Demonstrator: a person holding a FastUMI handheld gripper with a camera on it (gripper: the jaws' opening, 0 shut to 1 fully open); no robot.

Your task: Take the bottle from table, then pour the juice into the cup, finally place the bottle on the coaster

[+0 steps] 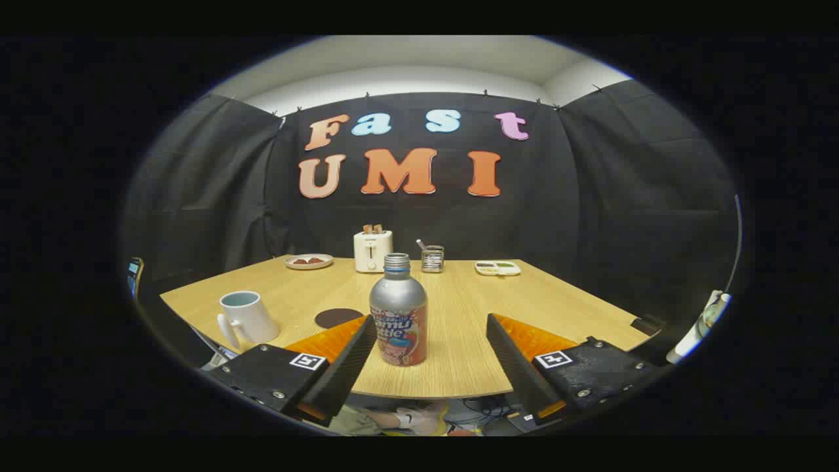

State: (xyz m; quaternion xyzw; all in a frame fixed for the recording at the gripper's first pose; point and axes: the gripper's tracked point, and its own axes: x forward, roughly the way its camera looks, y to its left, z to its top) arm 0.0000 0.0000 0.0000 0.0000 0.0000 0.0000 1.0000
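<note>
Gripper (431, 328) at the near edge of the table (557, 298), jaws spread wide, nothing clamped. Two fingers (347, 360) visible, one each side of the gap; the left one sits just beside the bottle's lower body, contact cannot be confirmed, and the right one is clearly apart from it. One bottle (398, 311), silver with a printed label band, cap off or neck bare at the top, stands upright on the table between the fingers, closer to the left finger. One coaster (337, 317), dark and round, lies flat just left of the bottle, partly behind the left finger. One cup (245, 317), a white mug with its handle facing near-left, stands further left near the table's left edge. Far side of the table, left to right: one plate (309, 261) with dark red items, one white toaster (372, 250) with two slices up, one small clear jar (432, 257) holding a utensil, one shallow tray (497, 267). Below the near edge, one shoe (419, 419) of a person.
</note>
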